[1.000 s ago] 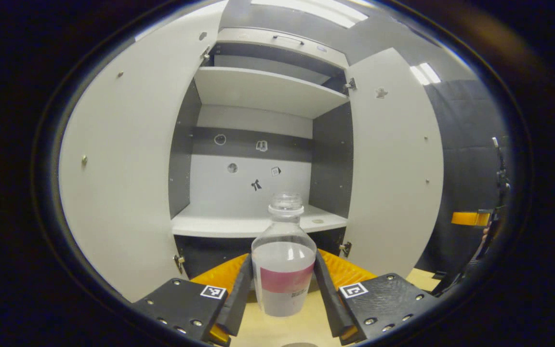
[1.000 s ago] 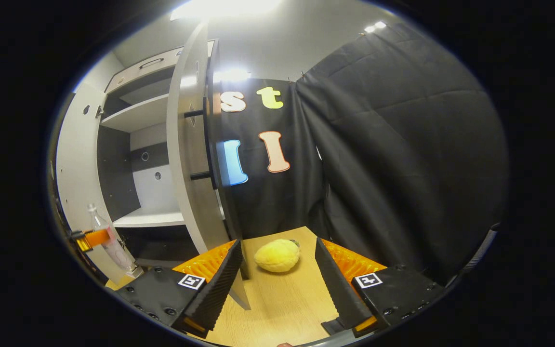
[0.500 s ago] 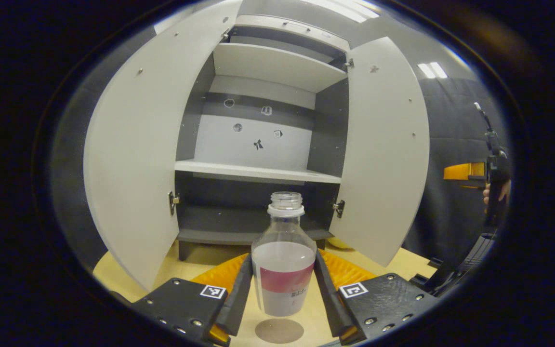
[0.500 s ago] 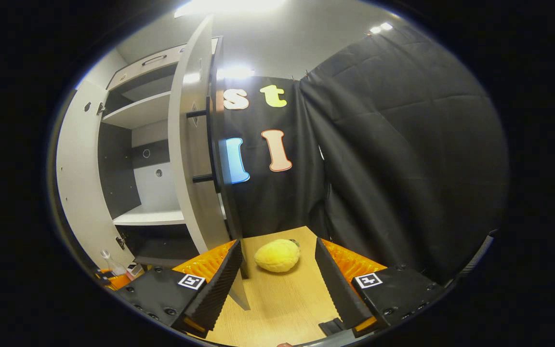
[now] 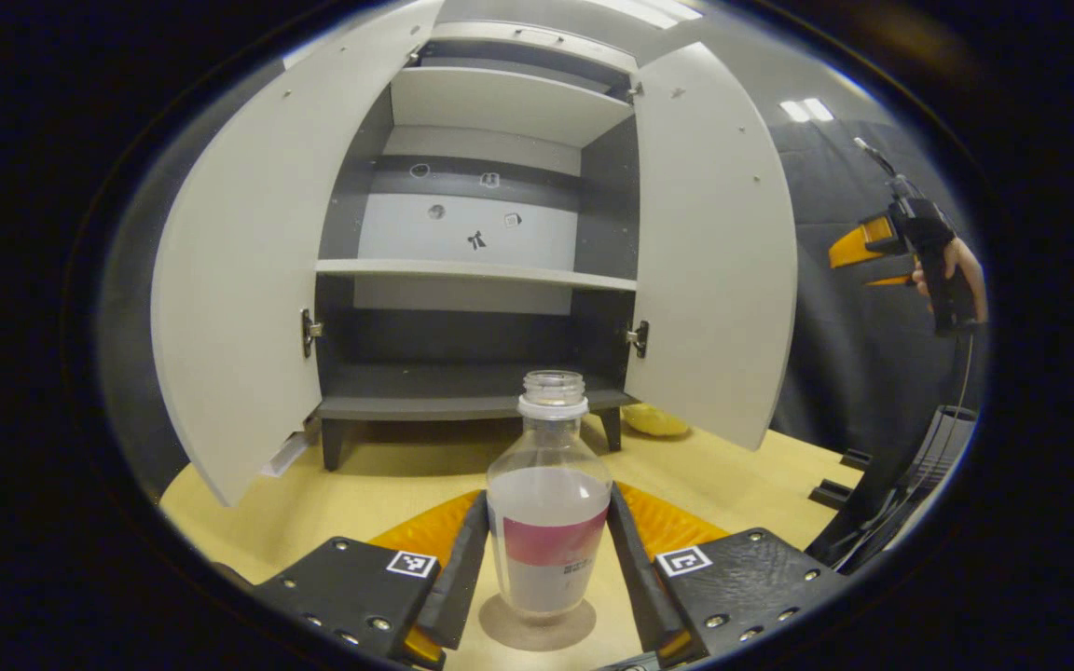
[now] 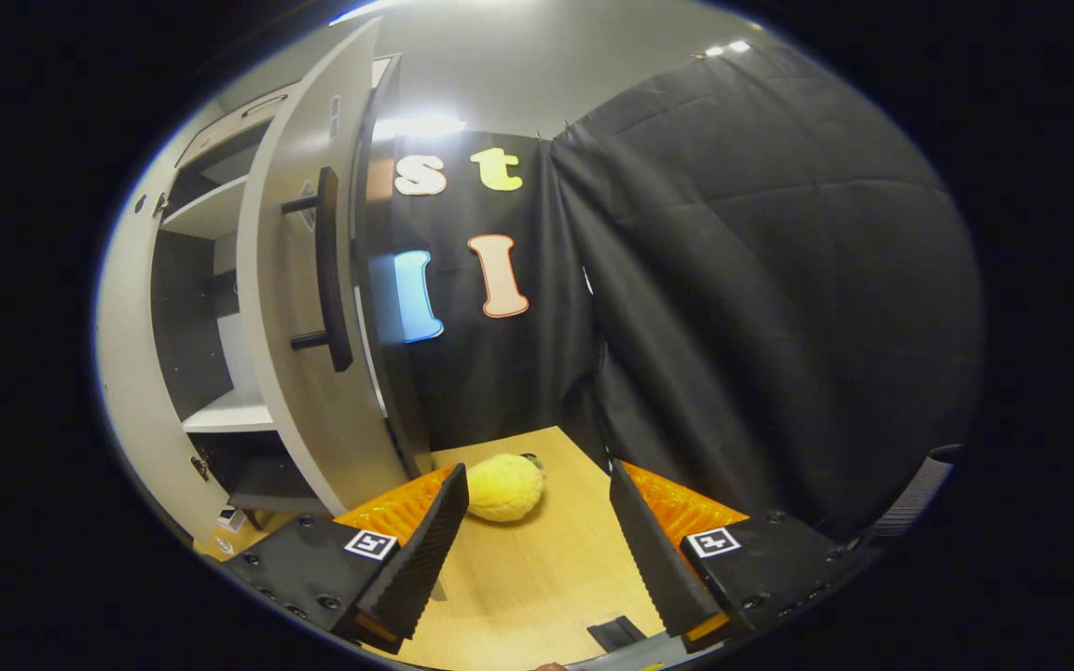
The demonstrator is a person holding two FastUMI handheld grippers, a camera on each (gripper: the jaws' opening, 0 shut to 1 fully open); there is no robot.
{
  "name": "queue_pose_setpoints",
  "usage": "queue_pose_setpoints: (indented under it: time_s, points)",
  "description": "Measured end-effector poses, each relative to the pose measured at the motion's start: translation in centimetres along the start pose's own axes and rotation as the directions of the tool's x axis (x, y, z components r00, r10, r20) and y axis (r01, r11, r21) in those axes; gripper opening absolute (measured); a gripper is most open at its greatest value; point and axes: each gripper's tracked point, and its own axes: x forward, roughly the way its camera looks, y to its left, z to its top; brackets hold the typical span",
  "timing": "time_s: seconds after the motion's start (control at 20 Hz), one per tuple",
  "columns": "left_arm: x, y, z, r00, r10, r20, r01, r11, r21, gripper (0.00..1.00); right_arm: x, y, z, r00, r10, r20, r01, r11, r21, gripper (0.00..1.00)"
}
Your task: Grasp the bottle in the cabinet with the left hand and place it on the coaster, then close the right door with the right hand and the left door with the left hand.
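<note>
A clear bottle [image 5: 548,522] with a pink label and no cap stands upright between my left gripper's [image 5: 546,570] fingers, which are shut on its sides. Its base meets the round grey coaster [image 5: 537,628] on the wooden table. Behind it the cabinet [image 5: 462,403] has both doors wide open: the left door [image 5: 239,280] and the right door [image 5: 709,261]. My right gripper [image 6: 537,550] is open and holds nothing. It hovers low over the table, beside the outer face of the right door [image 6: 281,373] and its dark bar handle [image 6: 327,270].
A yellow plush lemon [image 6: 502,486] lies on the table just past the right gripper's left finger, close to the door's lower edge. In the left gripper view a hand [image 5: 961,270] holds the other gripper [image 5: 882,252] up at the far right. Black cloth walls the back and right.
The left gripper came down and back from the cabinet with the bottle, onto the coaster. The right gripper shifted, so the right door's handle now faces it and the lemon sits further left.
</note>
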Motion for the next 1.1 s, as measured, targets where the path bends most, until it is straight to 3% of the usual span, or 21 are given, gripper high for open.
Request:
queue_pose_setpoints:
  time_s: [0.3,0.35,0.45,0.5,0.6,0.7,0.8,0.85,0.9,1.1]
  points:
    - [-0.2,-0.4,-3.3,0.999,0.008,-0.046,-0.005,0.998,0.067,0.70,0.4,-0.6,-2.1,0.998,-0.014,-0.056,0.016,0.999,0.030,0.97]
    - [-0.3,-0.4,-3.2,0.999,0.011,-0.040,-0.008,0.997,0.070,0.74,0.3,-0.7,-2.4,0.998,-0.015,-0.063,0.017,0.999,0.029,0.97]
    - [-0.2,-0.2,-3.6,0.998,0.020,-0.052,-0.017,0.997,0.069,0.71,0.2,-1.1,-2.8,0.997,-0.022,-0.069,0.024,0.999,0.025,0.97]
    - [-0.3,-0.1,-3.7,0.998,0.027,-0.063,-0.022,0.997,0.073,0.64,0.1,-1.4,-2.8,0.997,-0.026,-0.069,0.028,0.999,0.024,0.97]
    - [-0.3,-0.4,-3.8,0.996,0.025,-0.081,-0.020,0.998,0.066,0.78,0.0,-1.9,-3.1,0.997,-0.034,-0.070,0.035,0.999,0.024,0.97]
    - [-1.2,-0.5,-2.5,0.997,0.020,-0.075,-0.015,0.998,0.059,0.98,-0.2,-2.4,-3.3,0.996,-0.042,-0.073,0.044,0.999,0.025,0.97]
    - [-1.6,-1.0,-1.0,0.998,0.016,-0.066,-0.013,0.998,0.054,0.95,0.0,-2.9,-3.6,0.996,-0.046,-0.077,0.049,0.998,0.034,0.97]
    - [-1.9,-1.0,-0.1,0.998,0.020,-0.063,-0.017,0.999,0.049,1.00,-0.1,-3.0,-3.6,0.996,-0.048,-0.074,0.051,0.998,0.035,0.97]
    - [-2.4,-1.0,1.1,0.998,0.026,-0.057,-0.023,0.999,0.045,0.95,-0.2,-3.3,-3.5,0.996,-0.051,-0.069,0.053,0.998,0.027,0.97]
    - [-4.6,-0.8,7.9,0.999,0.037,0.012,-0.037,0.999,0.008,0.95,-0.3,-3.9,-2.9,0.998,-0.049,-0.049,0.048,0.998,-0.029,0.97]
